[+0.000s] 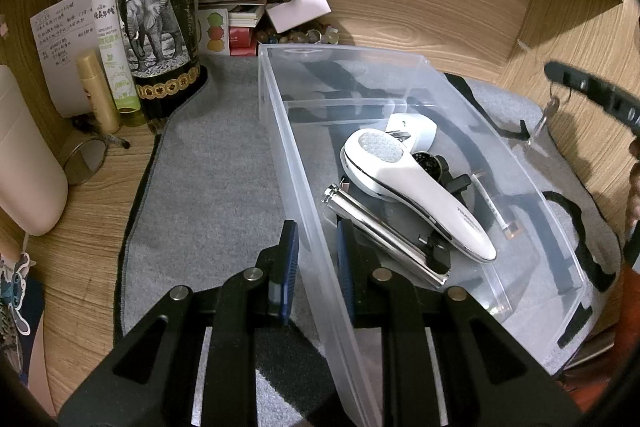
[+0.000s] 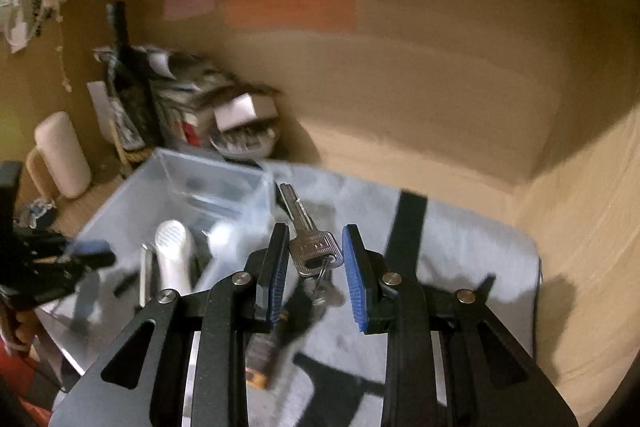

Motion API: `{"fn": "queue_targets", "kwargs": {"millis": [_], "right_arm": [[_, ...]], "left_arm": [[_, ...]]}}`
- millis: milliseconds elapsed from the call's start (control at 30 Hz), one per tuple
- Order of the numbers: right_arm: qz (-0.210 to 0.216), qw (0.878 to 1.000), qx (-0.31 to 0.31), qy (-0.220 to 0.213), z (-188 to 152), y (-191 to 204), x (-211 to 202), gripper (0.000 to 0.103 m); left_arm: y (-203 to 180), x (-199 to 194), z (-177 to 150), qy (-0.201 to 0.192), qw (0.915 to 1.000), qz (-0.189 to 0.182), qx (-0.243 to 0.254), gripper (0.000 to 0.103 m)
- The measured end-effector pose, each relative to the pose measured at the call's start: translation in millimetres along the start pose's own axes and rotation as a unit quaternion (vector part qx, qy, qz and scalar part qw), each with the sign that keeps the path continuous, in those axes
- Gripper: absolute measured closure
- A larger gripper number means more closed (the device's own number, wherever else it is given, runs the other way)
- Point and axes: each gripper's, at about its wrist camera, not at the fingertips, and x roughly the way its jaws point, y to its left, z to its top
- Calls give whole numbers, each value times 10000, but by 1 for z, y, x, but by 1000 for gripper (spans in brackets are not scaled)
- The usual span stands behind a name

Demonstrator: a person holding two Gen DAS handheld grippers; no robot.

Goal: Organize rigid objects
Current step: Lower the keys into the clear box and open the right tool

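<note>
Left claw pinning the bin wall while the right claw is carrying a key toward it

In the left wrist view, the left claw (image 1: 316,267) is clamping the near side wall of the clear rectangular plastic bin (image 1: 416,67) at lower centre, one blue pad outside and one inside, probably to keep the light bin from sliding on the grey felt mat (image 1: 216,155) over the wooden counter (image 1: 96,199). Inside the bin a white handheld device with a round mesh head (image 1: 416,183) is lying across a shiny metal tube (image 1: 384,235). In the right wrist view, the right claw (image 2: 316,267) is holding a silver key on a wire ring (image 2: 310,243) by its head at frame centre, blade pointing up toward the bin; the jaws are narrowed, though pad contact is unclear in the blur. The key is hanging beside the bin's near corner, apparently so it can be dropped in.
</note>
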Motion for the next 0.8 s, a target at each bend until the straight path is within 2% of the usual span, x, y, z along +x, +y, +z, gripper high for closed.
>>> {"fn": "queue_targets", "kwargs": {"millis": [233,400,600,800], "right_arm": [[396,9982,-259,-363,22,33,-15,78],[718,9956,-436,-420,27,58,-13,78],[1078,9912,-757,-107,18,92,8,78],[1155,9873,-1043,329,6,115,36,78]], "left_arm": [[0,0,0,1,10000,2,-2,85],[0,0,0,0,10000,2,-2,85],[-1,0,0,2,10000,-19,-7,85],[0,-1,1,-1,10000,-33,-11,85]]}}
